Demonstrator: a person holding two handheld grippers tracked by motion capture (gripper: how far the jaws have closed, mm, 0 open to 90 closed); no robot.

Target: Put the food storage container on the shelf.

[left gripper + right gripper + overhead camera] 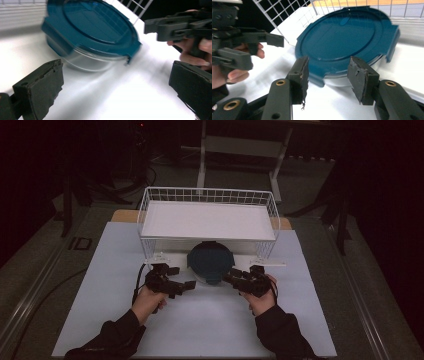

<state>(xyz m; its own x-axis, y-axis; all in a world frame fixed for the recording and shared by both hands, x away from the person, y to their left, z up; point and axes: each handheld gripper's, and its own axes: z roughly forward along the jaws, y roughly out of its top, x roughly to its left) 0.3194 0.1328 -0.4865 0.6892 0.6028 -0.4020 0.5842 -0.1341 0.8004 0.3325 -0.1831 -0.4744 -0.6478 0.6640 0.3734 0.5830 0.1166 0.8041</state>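
Observation:
A round clear container with a dark teal clip lid [211, 261] [92, 27] [348, 40] stands on the white table under the front of a white wire shelf [208, 220]. My left gripper [181, 287] [115, 87] is just left of the container, jaws wide open with nothing between them. My right gripper [233, 278] [327, 75] is at the container's right side, open, its jaws framing a lid tab without closing on it. Each gripper view also shows the other gripper and the hand holding it.
The wire shelf carries a flat white board [207, 219] and stands on legs behind the container. The white table top [210, 320] spreads toward the person. Dark floor, cables and a frame [240, 150] lie beyond the table.

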